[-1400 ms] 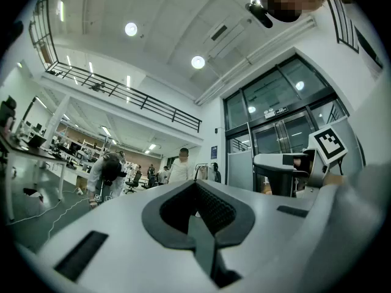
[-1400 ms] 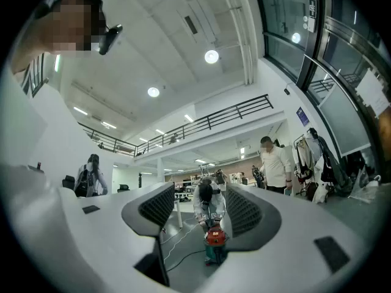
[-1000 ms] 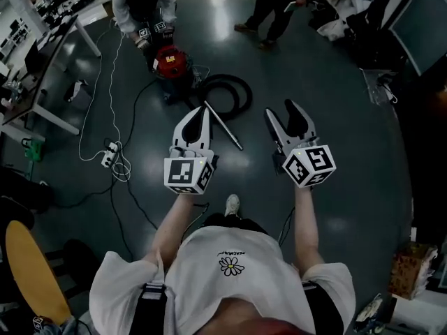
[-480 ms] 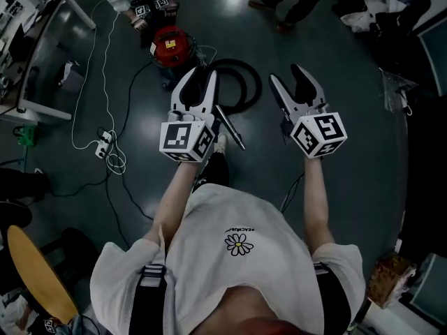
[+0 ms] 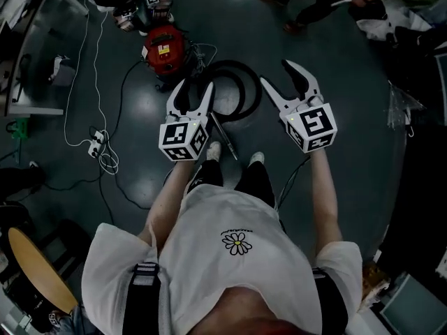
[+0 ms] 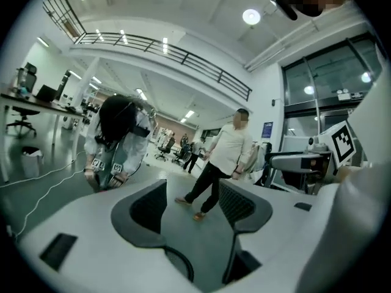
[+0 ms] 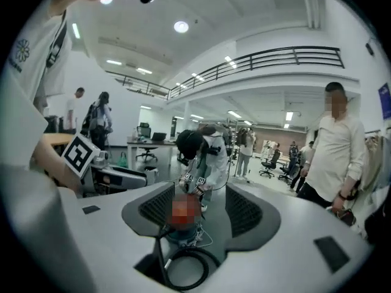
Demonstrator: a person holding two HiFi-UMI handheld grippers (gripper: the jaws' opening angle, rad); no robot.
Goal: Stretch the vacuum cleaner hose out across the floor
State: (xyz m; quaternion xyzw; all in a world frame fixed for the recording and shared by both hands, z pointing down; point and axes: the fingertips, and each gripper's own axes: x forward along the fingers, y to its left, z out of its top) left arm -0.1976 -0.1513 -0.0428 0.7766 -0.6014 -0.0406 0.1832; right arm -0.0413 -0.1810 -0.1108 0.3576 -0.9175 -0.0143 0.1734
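Not begun: hose [image 5: 253, 89] coiled on the floor [image 5: 349, 117] beside the red vacuum cleaner [image 5: 165, 49]. Left gripper [image 5: 194, 86] just opening, nothing between its jaws; right gripper [image 5: 278, 73] agape and empty. Grasping and pulling out yet to do.

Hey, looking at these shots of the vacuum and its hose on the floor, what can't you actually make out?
Vacuum cleaner body, right gripper view: a mosaic patch covers most of it.
Where the hose joins the vacuum cleaner, head view: too dark and small to tell.
Label on the vacuum cleaner, head view: print too small to read.
Power strip sockets, head view: too small to see what is plugged in.
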